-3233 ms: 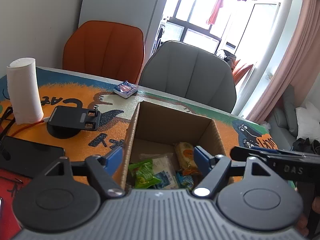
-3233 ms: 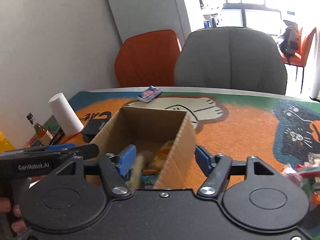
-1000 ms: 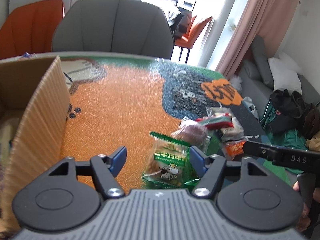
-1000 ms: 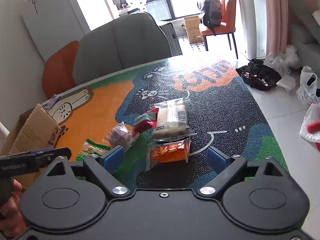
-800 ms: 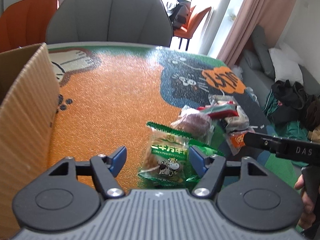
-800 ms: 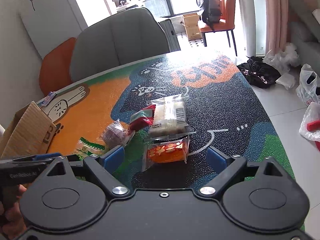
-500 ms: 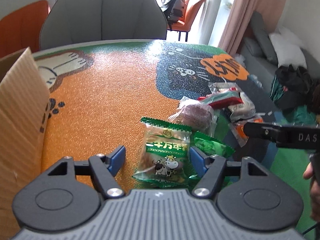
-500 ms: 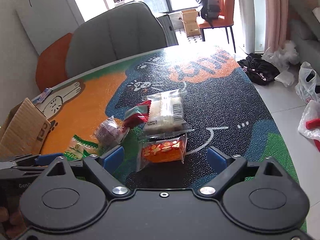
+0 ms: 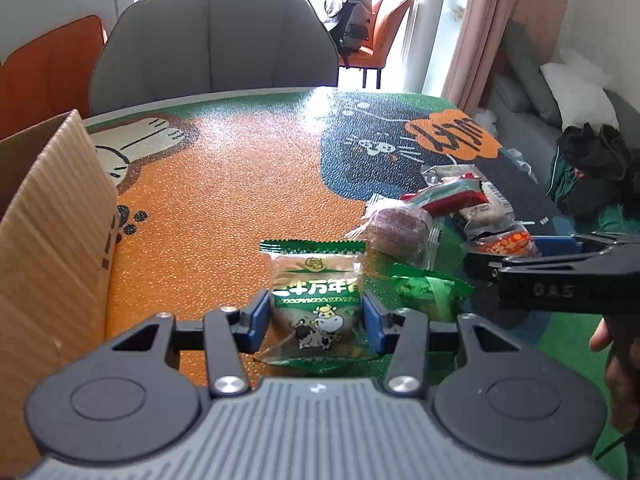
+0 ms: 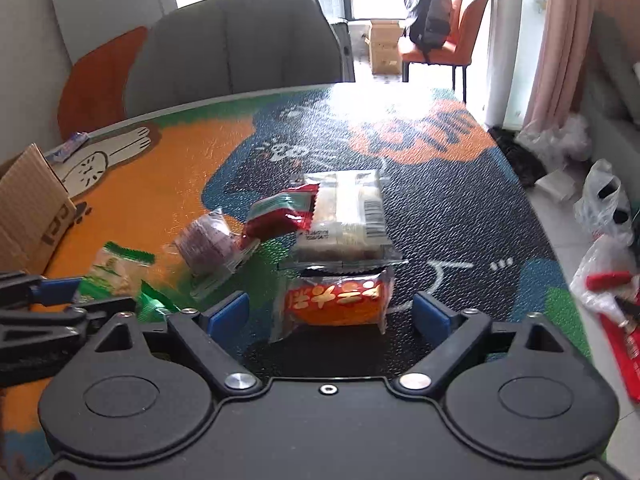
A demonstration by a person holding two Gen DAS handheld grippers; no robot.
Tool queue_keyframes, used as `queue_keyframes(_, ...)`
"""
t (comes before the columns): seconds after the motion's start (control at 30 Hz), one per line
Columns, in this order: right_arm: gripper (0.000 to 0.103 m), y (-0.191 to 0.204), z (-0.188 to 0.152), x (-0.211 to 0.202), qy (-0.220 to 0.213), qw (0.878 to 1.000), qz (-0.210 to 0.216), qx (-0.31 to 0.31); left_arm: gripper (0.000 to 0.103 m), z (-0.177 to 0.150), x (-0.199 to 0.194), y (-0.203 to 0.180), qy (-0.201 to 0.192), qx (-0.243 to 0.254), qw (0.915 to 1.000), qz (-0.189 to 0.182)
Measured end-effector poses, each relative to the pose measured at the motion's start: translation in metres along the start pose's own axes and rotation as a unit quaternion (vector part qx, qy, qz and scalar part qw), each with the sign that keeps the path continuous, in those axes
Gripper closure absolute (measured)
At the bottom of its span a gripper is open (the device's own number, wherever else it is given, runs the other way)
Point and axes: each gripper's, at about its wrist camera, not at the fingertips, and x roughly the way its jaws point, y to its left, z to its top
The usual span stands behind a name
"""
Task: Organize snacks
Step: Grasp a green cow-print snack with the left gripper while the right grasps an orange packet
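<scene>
Left wrist view: the left tool [image 9: 315,322] straddles a green cow-print snack packet [image 9: 318,300] lying flat on the worktop [image 9: 224,184], its blue pads closing on the packet's two side edges and now touching or all but touching the wrapper. A clean pick would likely mean pinching the packet's filled body, not the loose film, and lifting straight up before swinging toward the cardboard box [image 9: 56,240] just to the left. Another green wrapper [image 9: 430,290] is tucked under the packet's right side and could drag along. Beyond it lie a purple-brown cake packet [image 9: 398,230] and a red sachet [image 9: 452,196]. The other tool's black arm crosses the right edge, near the pile.

Right wrist view: the right tool [image 10: 330,314] stands spread but closing around an orange snack packet [image 10: 336,300], with clear gaps on both sides, so nothing is pinched yet. A clear packet of white bars [image 10: 346,212] overlaps the orange packet's far edge and may shift when it is lifted. A grey chair [image 10: 236,40] stands behind the worktop.
</scene>
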Motion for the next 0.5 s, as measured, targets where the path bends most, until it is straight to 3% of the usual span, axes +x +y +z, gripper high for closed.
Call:
queue_keyframes(0.1, 0.049, 0.000, -0.001, -0.005, -0.004, 1.000, -0.020, -0.007, 0.056, 0.000, -0.008, 0.001, -0.007, -0.001, 1.0000, -0.002)
queue_keyframes(0.5, 0.053, 0.013, -0.003, -0.046, -0.024, 0.999, 0.032, -0.003, 0.056, -0.001, -0.059, 0.012, -0.045, -0.009, 0.9989, -0.007)
